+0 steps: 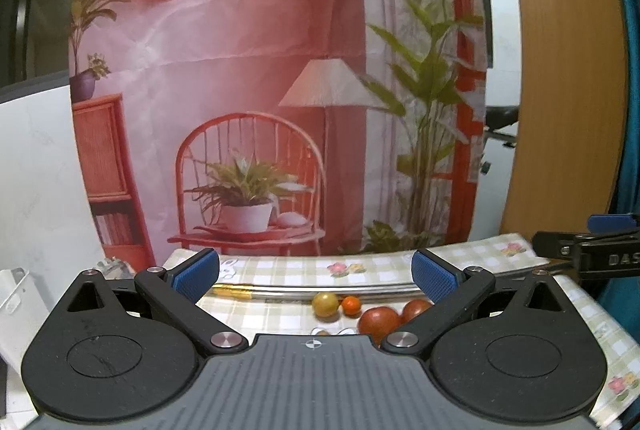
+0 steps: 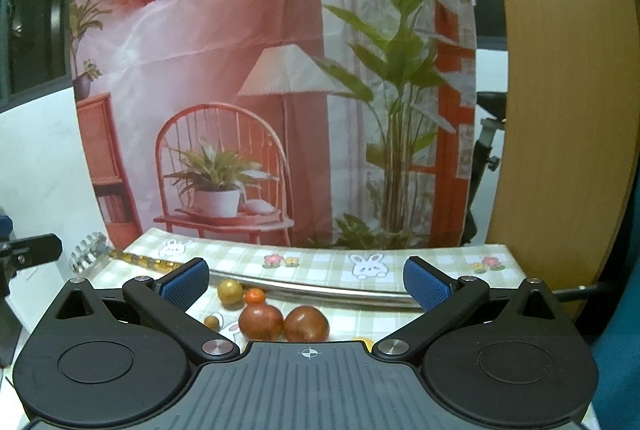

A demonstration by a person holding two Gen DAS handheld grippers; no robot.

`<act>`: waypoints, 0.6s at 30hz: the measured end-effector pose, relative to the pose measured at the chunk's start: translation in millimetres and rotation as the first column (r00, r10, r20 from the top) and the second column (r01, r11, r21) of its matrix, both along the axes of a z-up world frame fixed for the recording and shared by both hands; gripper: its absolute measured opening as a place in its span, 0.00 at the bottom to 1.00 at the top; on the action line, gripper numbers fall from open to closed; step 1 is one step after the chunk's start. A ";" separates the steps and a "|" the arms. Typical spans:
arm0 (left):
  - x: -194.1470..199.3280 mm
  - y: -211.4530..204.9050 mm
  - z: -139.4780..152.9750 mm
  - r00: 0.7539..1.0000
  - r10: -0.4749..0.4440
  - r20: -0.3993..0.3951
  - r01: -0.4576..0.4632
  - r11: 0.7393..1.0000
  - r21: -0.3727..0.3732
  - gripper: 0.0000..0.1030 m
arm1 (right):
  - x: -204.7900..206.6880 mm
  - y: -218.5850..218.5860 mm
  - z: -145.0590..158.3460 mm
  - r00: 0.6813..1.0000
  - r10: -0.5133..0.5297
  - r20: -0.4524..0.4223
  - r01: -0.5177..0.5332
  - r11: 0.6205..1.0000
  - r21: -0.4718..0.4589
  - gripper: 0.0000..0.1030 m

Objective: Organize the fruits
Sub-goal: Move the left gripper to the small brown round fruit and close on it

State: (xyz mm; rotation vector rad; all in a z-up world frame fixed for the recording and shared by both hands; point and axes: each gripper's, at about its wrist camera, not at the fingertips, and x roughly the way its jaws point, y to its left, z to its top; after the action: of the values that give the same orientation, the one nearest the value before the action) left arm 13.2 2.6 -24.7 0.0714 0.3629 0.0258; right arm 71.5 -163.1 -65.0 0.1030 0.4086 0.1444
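Both grippers hang level above the near edge of the surface, aimed at the backdrop, which suggests the sorting has not yet begun. The left gripper (image 1: pixel 316 276) is spread wide and holds nothing; the right gripper (image 2: pixel 306 280) is likewise spread and empty.

The fruits lie loose on the checked tablecloth (image 2: pixel 320 264), just in front of a long metal rod (image 2: pixel 320 290) that lies across it and probably keeps them from rolling back. 2 dark red tomatoes (image 2: pixel 261 322) (image 2: pixel 306 324) touch each other, with a small orange fruit (image 2: pixel 255 296) just behind them and a yellowish round fruit (image 2: pixel 230 290) near it. A 5th small brownish fruit (image 2: pixel 211 321) sits just beside the right gripper's left finger.

No bowl or tray shows in either view. The tomatoes' lower parts are cut off by the gripper bodies, and what the rod's toothed end belongs to is hard to tell.
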 end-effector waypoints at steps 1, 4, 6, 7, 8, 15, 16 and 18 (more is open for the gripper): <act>2.8 1.9 -4.4 1.000 0.013 -0.006 -0.013 1.000 0.008 1.00 | 3.3 -1.9 -4.8 1.000 -0.002 -0.010 0.002 1.000 0.006 1.00; 14.8 9.9 -20.7 0.998 0.050 -0.048 -0.049 0.998 0.033 1.00 | 12.9 -6.9 -23.3 0.999 -0.016 -0.046 0.017 1.000 0.015 1.00; 21.2 17.3 -31.9 0.996 0.057 -0.073 -0.056 0.998 0.023 0.99 | 19.8 -8.4 -37.2 0.997 -0.034 -0.073 0.035 0.999 0.006 1.00; 24.4 21.5 -37.1 0.995 0.062 -0.082 -0.061 0.998 0.012 0.99 | 22.2 -8.3 -43.2 0.996 -0.043 -0.078 0.043 0.999 0.000 1.00; 27.1 25.7 -42.9 0.994 0.070 -0.085 -0.070 0.998 -0.003 0.99 | 25.1 -8.2 -49.9 0.995 -0.057 -0.085 0.056 0.998 -0.010 1.00; 52.8 55.6 -88.1 0.976 0.113 -0.189 -0.138 0.982 -0.130 0.92 | 42.2 -12.0 -91.9 0.985 -0.082 -0.149 0.080 0.997 -0.019 1.00; 56.3 56.6 -94.7 0.973 0.119 -0.199 -0.145 0.982 -0.122 0.91 | 43.4 -12.9 -96.9 0.985 -0.083 -0.153 0.082 0.997 -0.013 1.00; 61.0 61.4 -106.7 0.973 0.113 -0.201 -0.140 0.982 -0.124 0.91 | 45.8 -13.6 -106.2 0.986 -0.077 -0.149 0.078 0.997 0.000 1.00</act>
State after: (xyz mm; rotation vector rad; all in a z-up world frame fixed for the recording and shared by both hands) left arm 74.2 64.1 -131.4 -0.0867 0.5626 0.1211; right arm 117.4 -176.7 -171.2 0.1362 0.5525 0.0615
